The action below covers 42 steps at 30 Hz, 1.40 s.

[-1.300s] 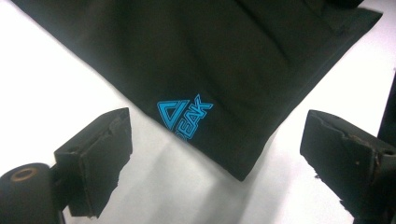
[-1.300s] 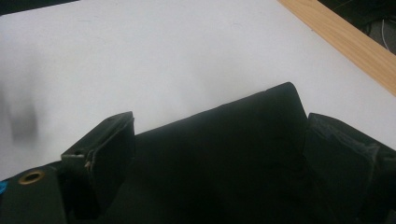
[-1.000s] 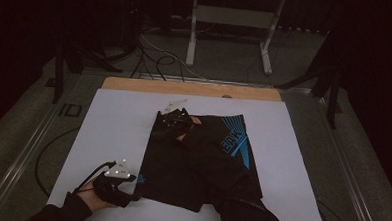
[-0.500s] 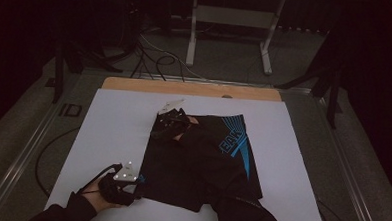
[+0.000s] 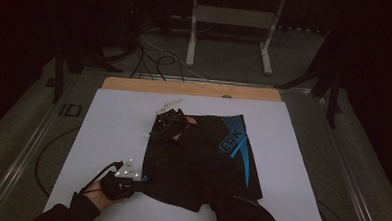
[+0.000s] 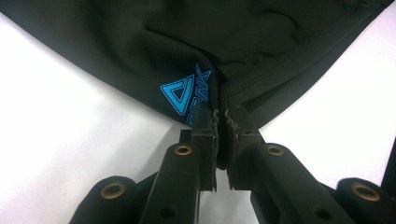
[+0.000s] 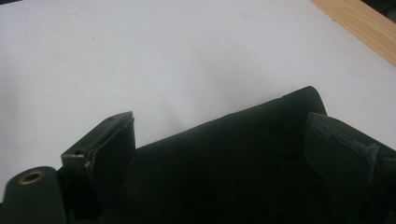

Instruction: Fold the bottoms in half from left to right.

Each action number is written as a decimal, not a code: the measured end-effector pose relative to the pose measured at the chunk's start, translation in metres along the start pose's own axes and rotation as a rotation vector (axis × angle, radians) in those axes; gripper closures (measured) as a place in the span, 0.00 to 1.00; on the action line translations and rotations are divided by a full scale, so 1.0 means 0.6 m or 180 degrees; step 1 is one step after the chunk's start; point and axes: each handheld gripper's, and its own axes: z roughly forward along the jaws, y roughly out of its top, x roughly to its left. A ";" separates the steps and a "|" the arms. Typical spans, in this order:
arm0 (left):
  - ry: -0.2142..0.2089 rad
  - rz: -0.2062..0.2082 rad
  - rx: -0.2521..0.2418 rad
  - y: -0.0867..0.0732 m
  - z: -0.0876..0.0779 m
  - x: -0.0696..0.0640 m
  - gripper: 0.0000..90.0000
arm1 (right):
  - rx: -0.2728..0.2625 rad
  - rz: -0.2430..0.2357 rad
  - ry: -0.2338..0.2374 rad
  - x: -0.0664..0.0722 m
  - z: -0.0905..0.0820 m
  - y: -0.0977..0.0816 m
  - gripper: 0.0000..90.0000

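- Two grippers meet the black shorts (image 5: 202, 161): left gripper (image 6: 220, 122), jaws just closing, clamps the near-left corner.
- Right gripper (image 7: 219, 154), jaws apart, straddles the far-left edge on the bench (image 5: 108, 121).

Shorts (image 5: 202, 161) on mat (image 5: 108, 126), ctr-right; wood strip (image 5: 185, 87) behind.

The left gripper (image 5: 142, 183), held low at the near left, points rightward; its jaws have just been closing and now pinch dark fabric between their pads. The right gripper (image 5: 159, 130) lies farther out, forearm stretched forward, jaws standing wide apart over cloth
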 end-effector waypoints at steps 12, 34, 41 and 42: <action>-0.0007 0.0044 -0.0061 0.002 -0.006 -0.003 0.94 | 0.0060 0.0049 -0.0030 -0.010 0.025 0.005 0.12; -0.0025 0.0068 -0.0056 0.002 -0.006 -0.003 0.94 | 0.0346 0.0555 -0.0806 -0.003 0.097 0.017 0.47; -0.0031 0.0059 -0.0056 0.001 -0.005 -0.003 0.94 | 0.0465 0.0531 -0.0837 -0.008 0.102 0.009 0.67; -0.0033 0.0060 -0.0056 0.001 -0.005 -0.003 0.94 | 0.0465 0.0561 -0.0824 -0.009 0.101 0.008 0.70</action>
